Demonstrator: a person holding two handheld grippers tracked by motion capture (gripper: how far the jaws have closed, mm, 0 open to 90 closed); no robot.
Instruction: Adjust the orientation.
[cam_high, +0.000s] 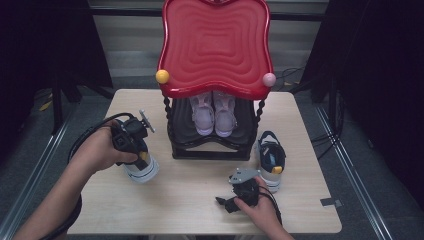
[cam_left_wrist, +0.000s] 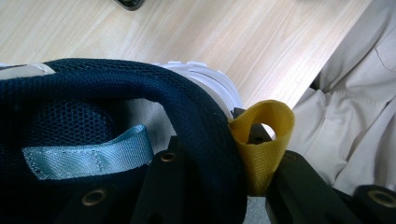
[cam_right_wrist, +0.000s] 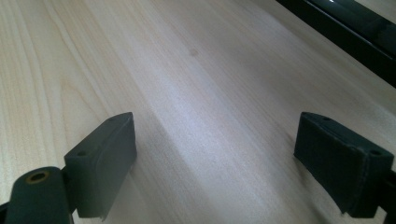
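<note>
Left gripper (cam_high: 136, 152) clamps the navy shoe (cam_high: 141, 170) by its heel collar, at my table's (cam_high: 200, 210) nine o'clock. Right gripper (cam_high: 227, 202), at five o'clock, rests with jaws wide, beside a second shoe (cam_high: 270, 159).

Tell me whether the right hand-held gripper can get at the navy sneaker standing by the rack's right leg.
Probably yes: the right hand-held gripper rests open on the wooden table, just in front of the navy sneaker, with bare tabletop between them.

A shoe rack (cam_high: 212, 145) stands at the back middle of the table (cam_high: 200, 200). Two shoes (cam_high: 214, 114) sit inside the rack. One shoe (cam_high: 142, 170) is left of the rack, another shoe (cam_high: 270, 157) right of it.
</note>
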